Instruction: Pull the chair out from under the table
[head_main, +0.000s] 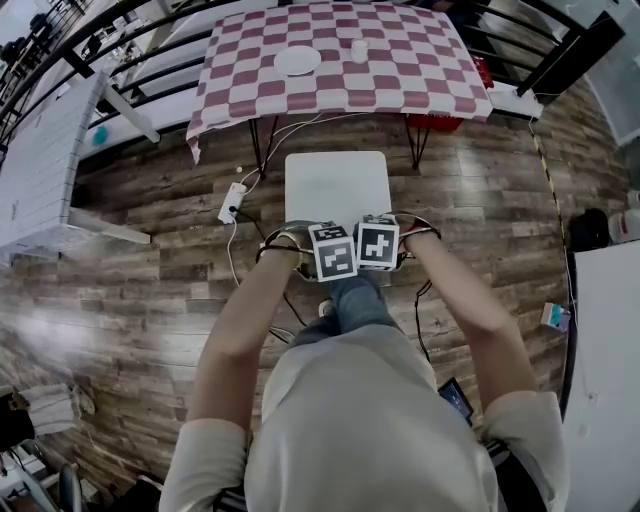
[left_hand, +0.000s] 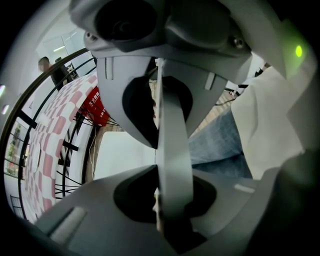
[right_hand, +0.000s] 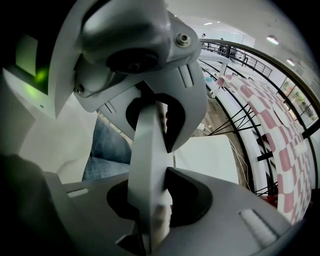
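Observed: the chair (head_main: 337, 186) stands on the wooden floor (head_main: 480, 190), in front of the near edge of the desk (head_main: 420, 85). Its pale seat (head_main: 337, 180) lies almost wholly clear of that edge, with only the far rim close to the hanging checked cloth (head_main: 240, 100). The backrest is on the person's side, beneath the two marker cubes.

Left hand-held gripper (head_main: 331, 254): pointing steeply down at the top of the backrest, left of centre. In the left gripper view the left hand-held gripper (left_hand: 167, 156) has its jaws clenched on the grey backrest edge (left_hand: 175, 120), which runs as a narrow band between them. The seat (left_hand: 125, 150) shows beyond.

Right hand-held gripper (head_main: 377, 246): just beside the left one, cubes nearly touching, likewise pointing steeply down. In the right gripper view the right hand-held gripper (right_hand: 161, 165) is grasping the same backrest edge (right_hand: 147, 135), with the seat (right_hand: 210, 155) beyond and the desk farther off.

Both of the person's forearms reach forward to the backrest, and a jeans-clad leg (head_main: 355, 305) sits directly behind it.

On the desk: a white plate (head_main: 297, 61) near the middle and a small cup (head_main: 359, 50) to its right. A power strip (head_main: 232, 202) lies on the floor left of the chair.
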